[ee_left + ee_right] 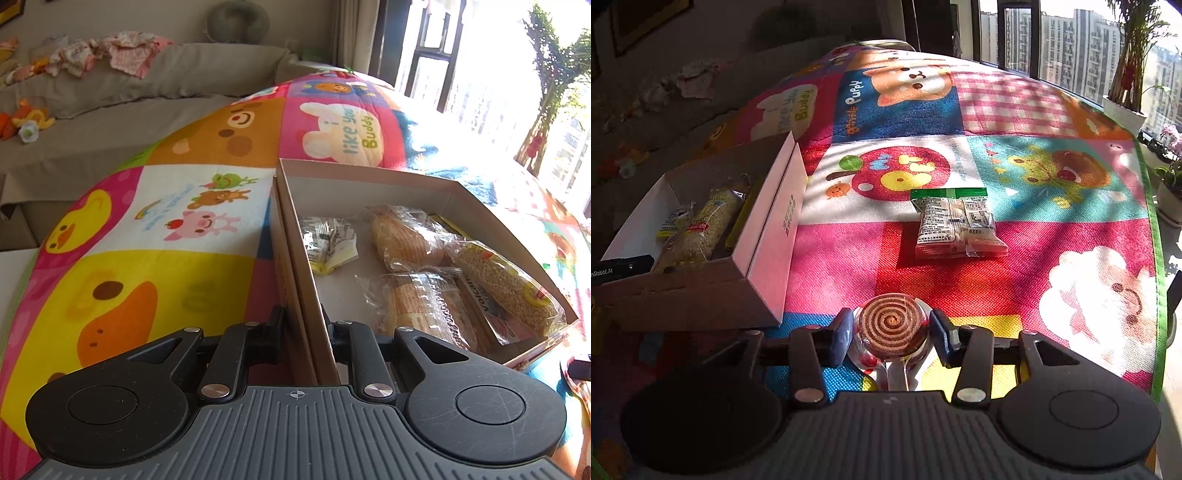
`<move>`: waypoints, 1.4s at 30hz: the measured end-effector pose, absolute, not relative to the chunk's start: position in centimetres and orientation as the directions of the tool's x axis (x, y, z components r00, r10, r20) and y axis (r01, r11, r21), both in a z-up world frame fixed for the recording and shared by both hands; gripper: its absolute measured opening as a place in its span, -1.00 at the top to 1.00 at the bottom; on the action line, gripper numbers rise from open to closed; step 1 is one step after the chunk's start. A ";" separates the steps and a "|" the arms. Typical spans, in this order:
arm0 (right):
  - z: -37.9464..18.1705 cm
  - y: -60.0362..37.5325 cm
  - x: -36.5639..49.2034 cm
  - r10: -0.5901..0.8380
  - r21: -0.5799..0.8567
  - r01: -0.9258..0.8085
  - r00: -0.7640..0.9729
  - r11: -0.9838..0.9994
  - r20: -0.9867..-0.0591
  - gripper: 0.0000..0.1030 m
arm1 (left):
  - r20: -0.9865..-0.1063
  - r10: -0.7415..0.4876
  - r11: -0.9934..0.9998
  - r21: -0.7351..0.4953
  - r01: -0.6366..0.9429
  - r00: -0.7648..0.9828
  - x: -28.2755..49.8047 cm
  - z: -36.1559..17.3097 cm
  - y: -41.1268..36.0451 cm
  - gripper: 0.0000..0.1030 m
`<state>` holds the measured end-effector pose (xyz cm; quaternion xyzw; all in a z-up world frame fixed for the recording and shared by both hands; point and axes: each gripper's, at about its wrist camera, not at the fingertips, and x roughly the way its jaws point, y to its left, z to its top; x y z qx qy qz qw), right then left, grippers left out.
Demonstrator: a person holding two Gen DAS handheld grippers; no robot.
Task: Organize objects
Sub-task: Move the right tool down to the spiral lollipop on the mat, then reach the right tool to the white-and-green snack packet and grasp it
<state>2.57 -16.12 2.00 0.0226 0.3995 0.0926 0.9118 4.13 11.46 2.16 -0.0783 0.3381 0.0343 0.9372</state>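
Several snacks already lie in the box (369, 181), whose wall the left gripper (303, 325) clamps, while the right gripper (892, 328) grasps a lollipop (891, 325); a packet (956, 225) waits on the mat (1071, 229).

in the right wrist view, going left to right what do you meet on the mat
open cardboard box holding snacks → spiral lollipop between the right gripper fingers → green-topped snack packet → white plant pot
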 end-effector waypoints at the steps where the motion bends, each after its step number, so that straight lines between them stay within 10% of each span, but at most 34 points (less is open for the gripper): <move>1: 2.0 -16.3 2.1 0.179 0.116 -0.138 0.664 0.984 -0.726 0.13 | -0.639 0.011 0.985 -0.124 -0.117 0.769 4.2 2.2 11.4 0.66; 32: 3.1 -15.0 -0.6 0.144 0.062 -0.140 0.707 0.988 -0.693 -0.11 | -0.640 0.011 0.985 -0.124 -0.117 0.768 4.2 2.1 11.3 0.65; 36: 3.1 -17.0 2.4 0.076 -0.004 -0.108 0.724 0.994 -0.686 -0.62 | -0.639 0.010 0.985 -0.124 -0.116 0.769 4.2 2.1 11.3 0.65; 42: 1.9 -21.2 9.5 0.033 0.052 0.005 0.706 0.999 -0.707 -0.80 | -0.642 0.007 0.986 -0.123 -0.112 0.767 4.3 2.1 11.3 0.64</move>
